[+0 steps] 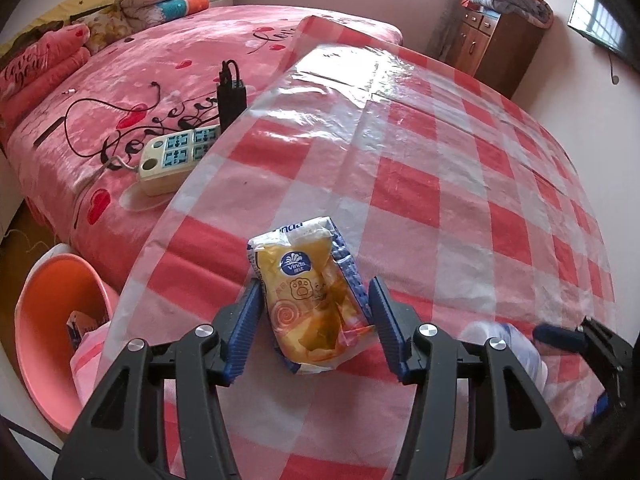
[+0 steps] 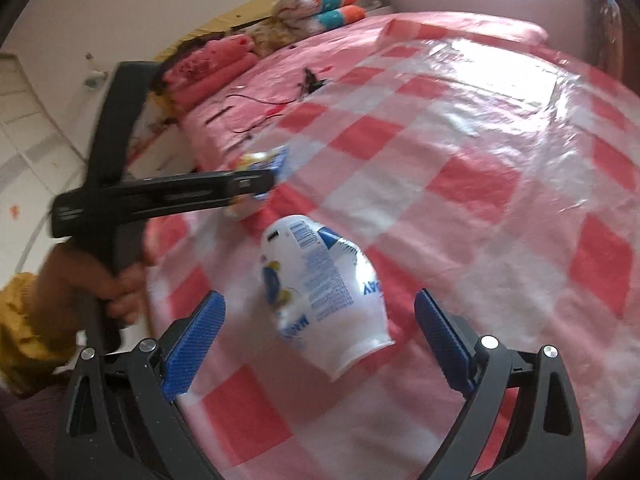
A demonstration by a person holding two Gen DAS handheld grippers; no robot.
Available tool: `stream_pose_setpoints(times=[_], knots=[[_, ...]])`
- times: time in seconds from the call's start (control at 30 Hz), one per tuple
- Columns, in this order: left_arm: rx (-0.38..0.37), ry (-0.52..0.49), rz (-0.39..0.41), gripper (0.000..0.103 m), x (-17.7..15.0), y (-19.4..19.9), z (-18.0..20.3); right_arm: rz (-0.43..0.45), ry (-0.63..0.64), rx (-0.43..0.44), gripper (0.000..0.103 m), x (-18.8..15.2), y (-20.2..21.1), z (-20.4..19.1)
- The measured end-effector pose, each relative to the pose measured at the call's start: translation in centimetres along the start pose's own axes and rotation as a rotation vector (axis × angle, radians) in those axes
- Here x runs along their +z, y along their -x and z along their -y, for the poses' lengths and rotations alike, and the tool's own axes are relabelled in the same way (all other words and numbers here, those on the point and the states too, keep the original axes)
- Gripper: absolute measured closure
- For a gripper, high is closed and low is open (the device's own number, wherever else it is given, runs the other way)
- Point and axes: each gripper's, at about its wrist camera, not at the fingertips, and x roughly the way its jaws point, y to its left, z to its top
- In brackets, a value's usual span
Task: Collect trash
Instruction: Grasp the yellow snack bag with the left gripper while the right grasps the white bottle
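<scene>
A crumpled yellow and blue Vinda tissue packet (image 1: 316, 300) lies on the red-and-white checked plastic cloth (image 1: 440, 168). My left gripper (image 1: 314, 300) is open, its blue pads on either side of the packet, not pressing it. A white crushed cup with blue print (image 2: 324, 300) lies on its side on the cloth; it shows blurred at the right edge of the left wrist view (image 1: 508, 344). My right gripper (image 2: 320, 320) is open with the cup between its pads. The left gripper (image 2: 256, 184) shows in the right wrist view over the packet (image 2: 264, 164).
A pink plastic bin (image 1: 48, 336) stands on the floor left of the table, with a carton in it. A bed (image 1: 160, 64) with a power strip (image 1: 176, 156), charger and cables lies behind. A wooden cabinet (image 1: 492, 40) stands far right.
</scene>
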Motion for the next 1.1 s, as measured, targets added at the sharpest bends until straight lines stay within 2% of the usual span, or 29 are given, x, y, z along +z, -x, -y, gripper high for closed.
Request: stream_pose_setpoints(times=[0.2, 0.3, 0.33, 0.37, 0.5, 0.63, 0.67, 0.8, 1.1], knots=[[-0.019, -0.001, -0.005, 0.048, -0.4, 0.3, -0.4, 0.007, 0.083, -0.118, 0.008, -0.2, -1.5, -2.0], [-0.028, -0.004, -0.009, 0.048, -0.7, 0.4, -0.6, 0.002, 0.113, -0.168, 0.009, 0.0, -2.1, -1.6], [-0.031, -0.004, -0.009, 0.048, -0.8, 0.5, -0.7, 0.002, 0.116, -0.18, 0.011, 0.1, -2.4, -1.6], [-0.034, -0.003, -0.009, 0.048, -0.8, 0.5, -0.7, 0.008, 0.116, -0.185, 0.018, 0.2, -2.3, -1.6], [-0.051, -0.005, -0.009, 0.048, -0.9, 0.7, -0.9, 0.021, 0.107, -0.196, 0.023, 0.3, -2.5, -1.3], [-0.075, -0.013, -0.005, 0.048, -1.1, 1.1, -0.9, 0.029, 0.121, -0.214, 0.044, 0.3, -2.5, -1.6], [-0.08, -0.015, -0.004, 0.048, -1.2, 1.2, -0.9, 0.032, 0.122, -0.217, 0.046, 0.3, -2.5, -1.5], [-0.108, -0.017, 0.001, 0.048, -1.4, 1.6, -1.1, 0.04, 0.111, -0.216, 0.046, 0.4, -2.3, -1.4], [-0.149, -0.029, 0.021, 0.048, -1.6, 2.4, -2.0, 0.118, 0.072, -0.244, 0.047, 0.8, -1.4, -1.0]])
